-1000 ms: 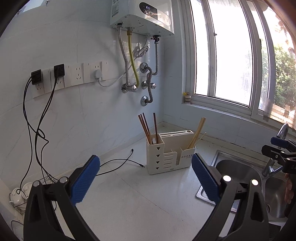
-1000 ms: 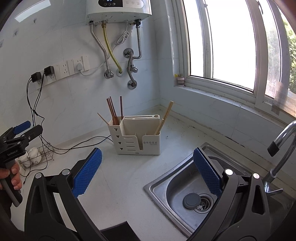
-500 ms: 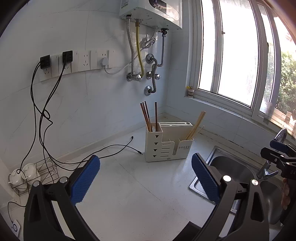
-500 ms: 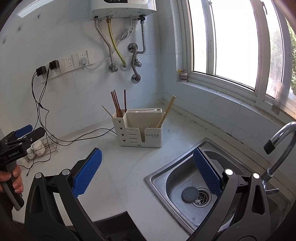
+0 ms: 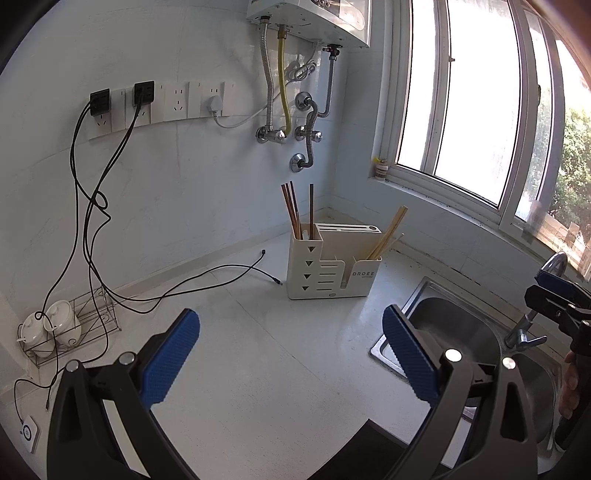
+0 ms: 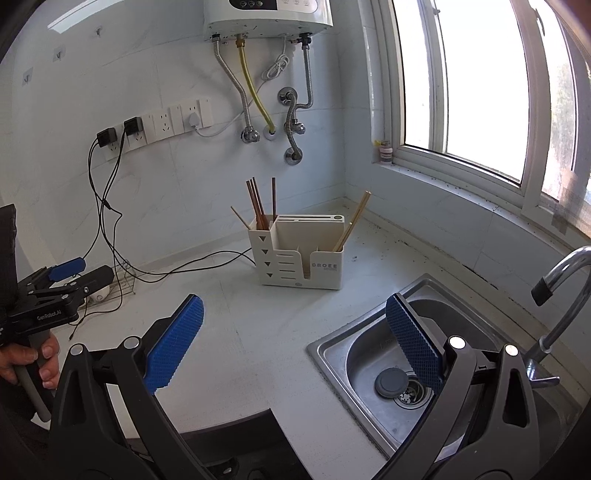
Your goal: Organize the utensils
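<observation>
Both grippers pull back from the cream utensil holder (image 5: 332, 264), which sits smaller and farther off than a second ago: a retreat, nothing carried. The left gripper (image 5: 291, 354) and right gripper (image 6: 295, 339) hang with blue pads wide apart, empty. Dark chopsticks (image 6: 260, 203) stand in the holder's left slot, pale bamboo chopsticks (image 6: 351, 221) lean in its right. Open countertop (image 5: 277, 369) lies near; sink (image 6: 369, 332) edge right, black cables (image 5: 207, 277) trail left.

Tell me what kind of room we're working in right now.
Most likely a home kitchen: a steel sink with a tap set into the counter, a utensil holder with chopsticks, and a wall-mounted water heater.
</observation>
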`<action>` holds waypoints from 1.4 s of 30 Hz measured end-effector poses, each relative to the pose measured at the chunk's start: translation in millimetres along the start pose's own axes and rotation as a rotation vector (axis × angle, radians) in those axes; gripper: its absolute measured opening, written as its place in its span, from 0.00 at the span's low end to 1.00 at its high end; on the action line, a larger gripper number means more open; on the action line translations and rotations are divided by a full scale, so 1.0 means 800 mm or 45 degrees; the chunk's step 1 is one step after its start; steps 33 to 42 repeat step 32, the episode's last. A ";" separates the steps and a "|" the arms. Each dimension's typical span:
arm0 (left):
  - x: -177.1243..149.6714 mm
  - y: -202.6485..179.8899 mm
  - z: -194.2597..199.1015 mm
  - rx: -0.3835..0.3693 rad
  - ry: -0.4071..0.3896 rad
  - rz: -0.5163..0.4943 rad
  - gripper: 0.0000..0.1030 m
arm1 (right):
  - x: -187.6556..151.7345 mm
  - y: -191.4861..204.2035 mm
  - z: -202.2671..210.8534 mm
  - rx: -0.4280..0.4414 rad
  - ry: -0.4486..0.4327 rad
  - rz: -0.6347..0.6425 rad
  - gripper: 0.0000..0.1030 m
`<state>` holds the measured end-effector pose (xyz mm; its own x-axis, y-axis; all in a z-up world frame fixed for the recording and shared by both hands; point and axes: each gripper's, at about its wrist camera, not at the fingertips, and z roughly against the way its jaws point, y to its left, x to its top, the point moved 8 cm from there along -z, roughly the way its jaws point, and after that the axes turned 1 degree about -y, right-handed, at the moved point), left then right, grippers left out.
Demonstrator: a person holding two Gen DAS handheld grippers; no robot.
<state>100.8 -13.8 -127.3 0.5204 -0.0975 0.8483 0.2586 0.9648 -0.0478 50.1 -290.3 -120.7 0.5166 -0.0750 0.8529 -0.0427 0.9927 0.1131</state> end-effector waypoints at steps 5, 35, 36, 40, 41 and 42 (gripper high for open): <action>0.002 -0.005 0.003 -0.006 -0.016 -0.014 0.95 | 0.001 -0.002 0.003 -0.002 -0.006 -0.007 0.92; 0.001 -0.022 0.011 -0.047 -0.016 -0.062 0.95 | 0.005 -0.008 0.005 -0.006 -0.020 -0.005 0.92; 0.001 -0.022 0.011 -0.047 -0.016 -0.062 0.95 | 0.005 -0.008 0.005 -0.006 -0.020 -0.005 0.92; 0.001 -0.022 0.011 -0.047 -0.016 -0.062 0.95 | 0.005 -0.008 0.005 -0.006 -0.020 -0.005 0.92; 0.001 -0.022 0.011 -0.047 -0.016 -0.062 0.95 | 0.005 -0.008 0.005 -0.006 -0.020 -0.005 0.92; 0.001 -0.022 0.011 -0.047 -0.016 -0.062 0.95 | 0.005 -0.008 0.005 -0.006 -0.020 -0.005 0.92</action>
